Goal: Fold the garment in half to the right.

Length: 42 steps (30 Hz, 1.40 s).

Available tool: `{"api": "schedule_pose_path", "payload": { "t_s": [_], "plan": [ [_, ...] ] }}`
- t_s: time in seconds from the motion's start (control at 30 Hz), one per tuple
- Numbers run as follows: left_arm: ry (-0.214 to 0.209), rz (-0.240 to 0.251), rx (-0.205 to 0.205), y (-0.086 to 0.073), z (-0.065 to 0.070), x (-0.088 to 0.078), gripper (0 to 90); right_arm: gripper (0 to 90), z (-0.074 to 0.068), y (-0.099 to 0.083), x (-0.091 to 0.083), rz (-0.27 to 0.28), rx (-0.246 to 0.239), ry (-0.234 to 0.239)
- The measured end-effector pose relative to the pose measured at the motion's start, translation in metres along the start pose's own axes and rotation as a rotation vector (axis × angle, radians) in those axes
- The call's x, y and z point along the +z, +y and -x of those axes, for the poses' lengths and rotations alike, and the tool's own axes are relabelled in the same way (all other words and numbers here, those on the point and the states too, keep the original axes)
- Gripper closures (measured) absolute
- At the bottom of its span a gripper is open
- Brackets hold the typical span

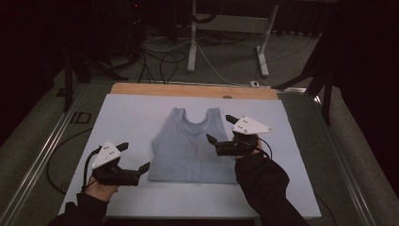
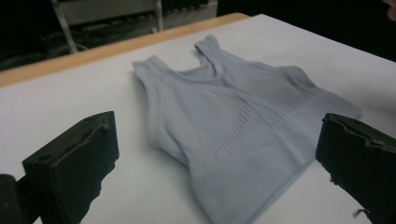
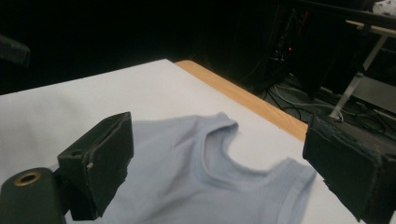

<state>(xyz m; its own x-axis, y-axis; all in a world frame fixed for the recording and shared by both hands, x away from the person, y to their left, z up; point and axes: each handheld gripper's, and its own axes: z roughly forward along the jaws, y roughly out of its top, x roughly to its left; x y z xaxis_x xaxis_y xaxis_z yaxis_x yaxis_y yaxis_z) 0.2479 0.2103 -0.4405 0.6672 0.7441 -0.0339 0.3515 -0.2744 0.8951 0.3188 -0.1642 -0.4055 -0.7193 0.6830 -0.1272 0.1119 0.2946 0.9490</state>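
A pale blue sleeveless top lies flat in the middle of the white table sheet, neck hole toward the far edge. My left gripper hovers open just off the top's near left corner, jaws wide apart with nothing between them; in its own view the top spreads ahead of it. Over the top's right edge my right gripper stands open and empty, held by a black-sleeved hand. Its view looks across the top's neckline and straps.
A wooden strip runs along the table's far edge. Beyond it on the floor stand white desk legs and loose cables. Metal rails flank the table, and dark stands rise at both sides.
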Motion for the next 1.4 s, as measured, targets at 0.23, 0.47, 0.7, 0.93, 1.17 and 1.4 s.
{"api": "schedule_pose_path", "payload": {
  "t_s": [0.23, 0.47, 0.7, 0.93, 1.17, 1.4],
  "plan": [
    [-0.007, -0.042, -0.019, -0.005, 0.001, 0.015, 0.0, 8.9, -0.005, 0.009, 0.027, 0.013, -0.010, 0.042],
    [-0.017, -0.107, -0.049, -0.018, 0.000, 0.031, 0.1, 8.9, -0.009, 0.015, 0.055, 0.002, -0.018, 0.083],
    [-0.033, -0.201, -0.067, -0.030, 0.000, 0.048, 1.1, 8.9, -0.008, 0.015, 0.070, -0.008, -0.014, 0.091],
    [-0.047, -0.275, -0.122, -0.044, -0.004, 0.063, 9.2, 8.9, -0.013, 0.009, 0.082, -0.024, -0.014, 0.114],
    [-0.057, -0.333, -0.166, -0.053, -0.008, 0.074, 22.1, 8.9, -0.016, 0.006, 0.094, -0.040, -0.024, 0.130],
    [-0.069, -0.347, -0.216, -0.058, -0.012, 0.076, 36.3, 8.9, -0.015, -0.002, 0.112, -0.079, -0.011, 0.139]
  ]
}}
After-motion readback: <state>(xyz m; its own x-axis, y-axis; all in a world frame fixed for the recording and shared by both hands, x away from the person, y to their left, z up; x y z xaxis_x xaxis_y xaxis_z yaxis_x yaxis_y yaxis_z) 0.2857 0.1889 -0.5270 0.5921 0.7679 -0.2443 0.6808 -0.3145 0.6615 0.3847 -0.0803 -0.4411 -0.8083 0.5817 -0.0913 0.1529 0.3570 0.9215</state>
